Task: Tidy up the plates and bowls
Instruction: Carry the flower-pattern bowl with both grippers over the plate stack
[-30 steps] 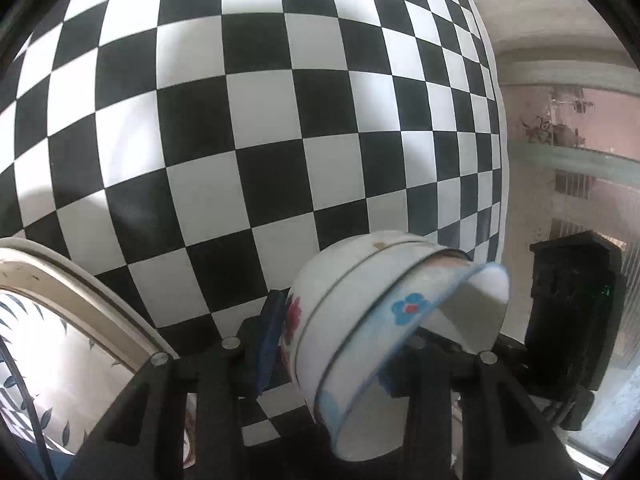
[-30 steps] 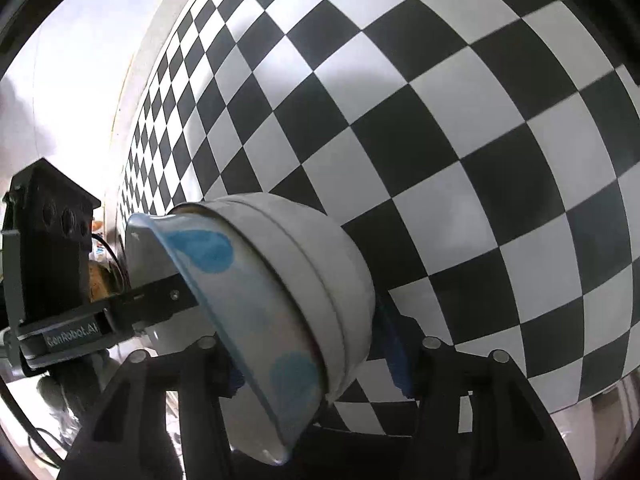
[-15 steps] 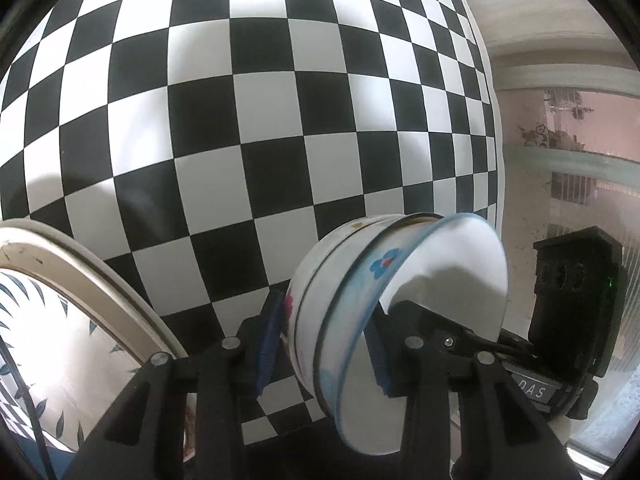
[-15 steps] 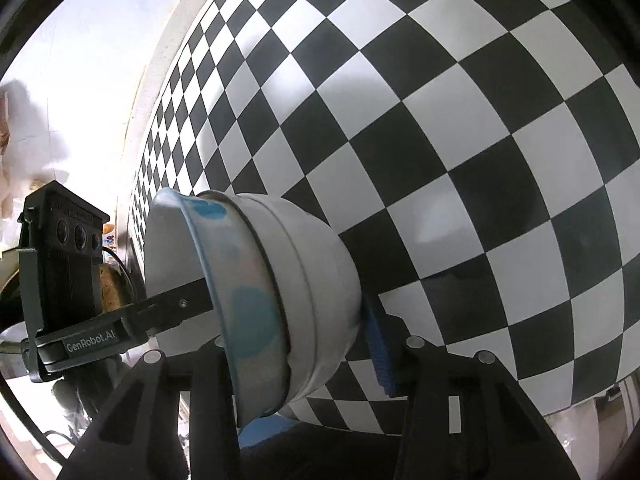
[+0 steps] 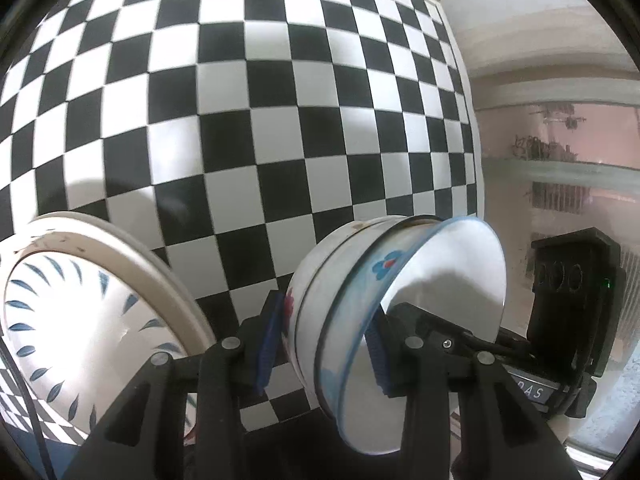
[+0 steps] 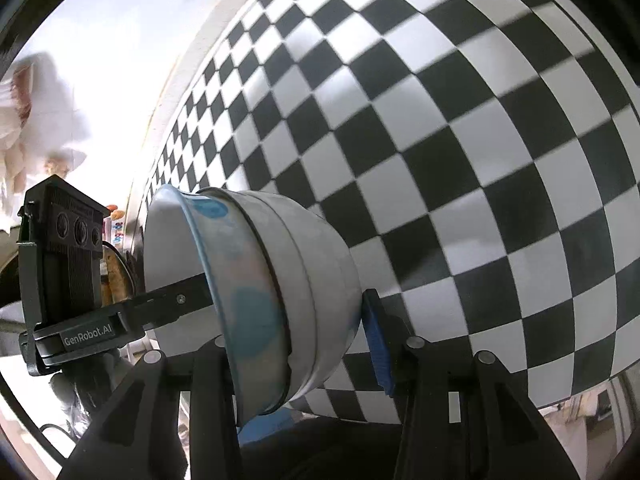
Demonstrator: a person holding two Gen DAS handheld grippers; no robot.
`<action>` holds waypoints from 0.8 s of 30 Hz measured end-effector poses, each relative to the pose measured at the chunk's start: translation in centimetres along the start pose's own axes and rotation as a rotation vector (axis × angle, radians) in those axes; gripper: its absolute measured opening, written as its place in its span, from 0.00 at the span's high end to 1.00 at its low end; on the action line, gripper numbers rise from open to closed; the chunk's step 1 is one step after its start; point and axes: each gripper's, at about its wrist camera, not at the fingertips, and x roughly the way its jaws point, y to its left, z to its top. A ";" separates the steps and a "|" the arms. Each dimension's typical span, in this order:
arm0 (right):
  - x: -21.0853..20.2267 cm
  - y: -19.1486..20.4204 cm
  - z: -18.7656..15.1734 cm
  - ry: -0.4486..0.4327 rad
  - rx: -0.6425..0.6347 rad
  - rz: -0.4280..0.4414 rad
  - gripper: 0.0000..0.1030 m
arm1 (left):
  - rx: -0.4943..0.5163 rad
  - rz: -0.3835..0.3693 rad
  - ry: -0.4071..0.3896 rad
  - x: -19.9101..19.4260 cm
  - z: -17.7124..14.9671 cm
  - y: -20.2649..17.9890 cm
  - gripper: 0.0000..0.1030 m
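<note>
Two nested bowls (image 5: 332,288), a blue-rimmed one seated inside a white one with a red flower, hang tipped on their side just right of the leaf-patterned plate (image 5: 100,320) and clear of the checkered desk (image 5: 280,100) the plate sits on. Both tools have hold of the pair. The left tool (image 5: 324,344) pinches the wall on the side nearer the plate, one pad outside and one inside the mouth. The right tool (image 6: 296,340), on the side farther from the plate, has just been closing its jaws with the bowls between them, its blue pad now against the base. With the mouth turned sideways, the inner bowl could likely slide out of the outer one, since the glaze looks slick. If the two hands drift apart or twist unevenly, either pinch may let go. A swing toward the plate could knock the rims together and chip them.
</note>
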 end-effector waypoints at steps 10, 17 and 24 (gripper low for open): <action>0.2 5.6 0.0 0.014 -0.099 -0.007 0.56 | -0.041 -0.006 -0.075 -4.8 -2.2 3.2 0.66; 2.5 10.2 -0.7 0.046 -0.172 0.002 0.57 | -0.112 0.004 -0.130 -7.8 -4.5 7.1 0.66; 6.4 14.4 -1.9 0.102 -0.245 0.005 0.57 | -0.187 0.008 -0.166 -9.9 -6.7 11.1 0.66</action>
